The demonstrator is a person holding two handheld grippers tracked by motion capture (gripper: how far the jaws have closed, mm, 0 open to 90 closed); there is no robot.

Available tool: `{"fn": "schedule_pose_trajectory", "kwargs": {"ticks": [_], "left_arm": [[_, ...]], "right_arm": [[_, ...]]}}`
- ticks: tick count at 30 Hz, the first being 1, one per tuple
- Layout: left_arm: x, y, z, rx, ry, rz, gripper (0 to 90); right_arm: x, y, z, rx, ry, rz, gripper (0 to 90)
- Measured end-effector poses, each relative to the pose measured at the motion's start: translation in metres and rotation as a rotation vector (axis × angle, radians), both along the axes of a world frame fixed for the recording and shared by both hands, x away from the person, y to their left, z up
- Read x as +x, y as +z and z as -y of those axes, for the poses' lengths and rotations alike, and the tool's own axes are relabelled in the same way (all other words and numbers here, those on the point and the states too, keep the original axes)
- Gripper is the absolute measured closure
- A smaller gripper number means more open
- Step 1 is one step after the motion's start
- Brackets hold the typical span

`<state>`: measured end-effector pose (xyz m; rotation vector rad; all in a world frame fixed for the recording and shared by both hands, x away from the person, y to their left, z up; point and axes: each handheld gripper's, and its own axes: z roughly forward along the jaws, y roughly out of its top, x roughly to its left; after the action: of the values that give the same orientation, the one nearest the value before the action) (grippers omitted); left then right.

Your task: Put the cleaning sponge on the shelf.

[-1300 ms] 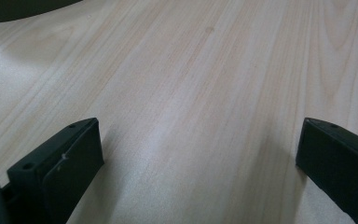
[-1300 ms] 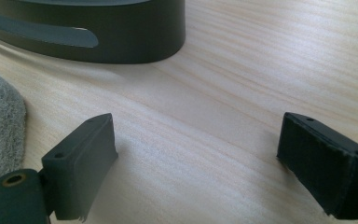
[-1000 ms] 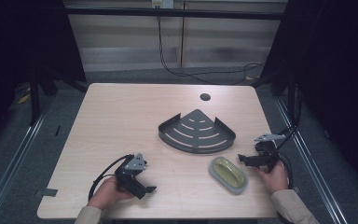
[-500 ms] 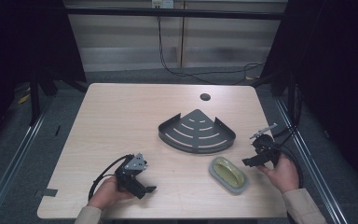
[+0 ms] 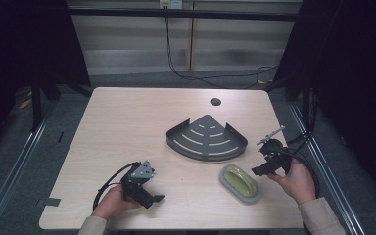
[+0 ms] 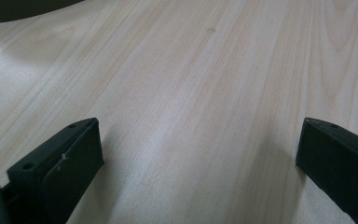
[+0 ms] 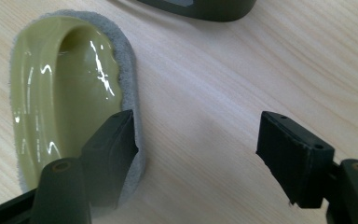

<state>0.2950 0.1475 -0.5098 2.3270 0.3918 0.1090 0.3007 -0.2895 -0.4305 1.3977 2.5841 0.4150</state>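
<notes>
A dark grey quarter-round corner shelf (image 5: 207,138) with curved slots lies near the middle of the wooden table (image 5: 127,122). In front of it and to the right lies an oval scrubber (image 5: 240,182) (image 7: 65,98), glossy olive-green on top with a grey felt rim. My right gripper (image 5: 258,171) (image 7: 196,144) hangs open just right of the scrubber, one jaw over its felt edge, bare wood between the jaws. My left gripper (image 5: 154,199) (image 6: 196,154) rests open low over bare wood at the front left, held by a hand (image 5: 108,203).
A round cable hole (image 5: 215,102) sits near the table's far edge. Black cables trail from both grippers, and another runs down the wall behind. Dark frame posts stand at both sides of the table. Floor rails run along each side.
My right gripper has tilted and dropped forward toward the scrubber's right end. The left gripper and hand have stayed put.
</notes>
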Motion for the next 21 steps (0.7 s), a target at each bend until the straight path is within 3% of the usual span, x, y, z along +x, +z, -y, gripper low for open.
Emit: {"fn": "schedule_pose_trajectory", "kwargs": {"ticks": [5, 21], "left_arm": [[0.0, 0.0, 0.0, 0.0, 0.0, 0.0, 0.0], [0.0, 0.0, 0.0, 0.003, 0.003, -0.001, 0.0]], "right_arm": [[-0.002, 0.005, -0.008, -0.013, 0.018, -0.02, 29.8], [-0.007, 0.026, -0.022, -0.035, 0.075, -0.026, 29.9]]}}
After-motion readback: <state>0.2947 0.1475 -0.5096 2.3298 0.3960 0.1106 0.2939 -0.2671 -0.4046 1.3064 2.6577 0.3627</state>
